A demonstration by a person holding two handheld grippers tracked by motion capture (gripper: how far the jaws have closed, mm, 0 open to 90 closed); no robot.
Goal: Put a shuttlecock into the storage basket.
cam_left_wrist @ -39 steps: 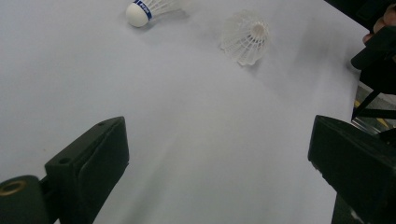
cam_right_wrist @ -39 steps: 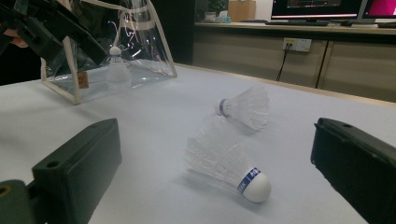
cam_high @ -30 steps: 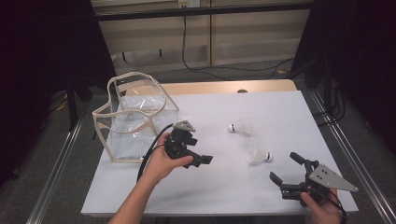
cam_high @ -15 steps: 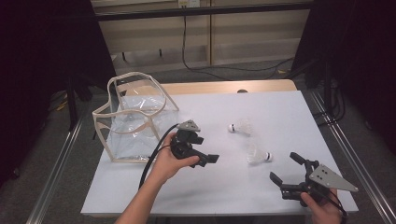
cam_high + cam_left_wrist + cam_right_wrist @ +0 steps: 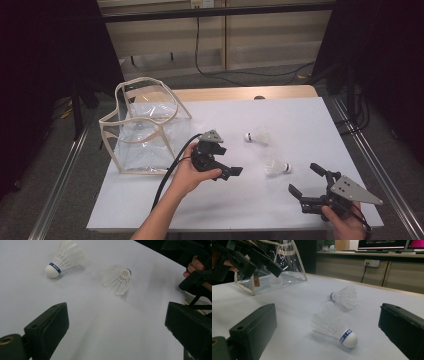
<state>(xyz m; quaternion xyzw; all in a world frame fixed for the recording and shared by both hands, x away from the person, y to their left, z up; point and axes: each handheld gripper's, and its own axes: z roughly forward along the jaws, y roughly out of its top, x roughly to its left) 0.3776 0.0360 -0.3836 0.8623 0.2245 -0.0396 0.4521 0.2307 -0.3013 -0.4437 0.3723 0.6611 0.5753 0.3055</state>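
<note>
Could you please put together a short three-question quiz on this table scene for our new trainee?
1. True or false: both shuttlecocks lie inside the clear bag.
2. Which gripper is closer to the bag? A) left gripper B) right gripper
3. Fill in: the jaws of both grippers stand ____.

Key:
1. False: the near shuttlecock and the far shuttlecock lie on the white table.
2. A.
3. Open, holding nothing.
</note>
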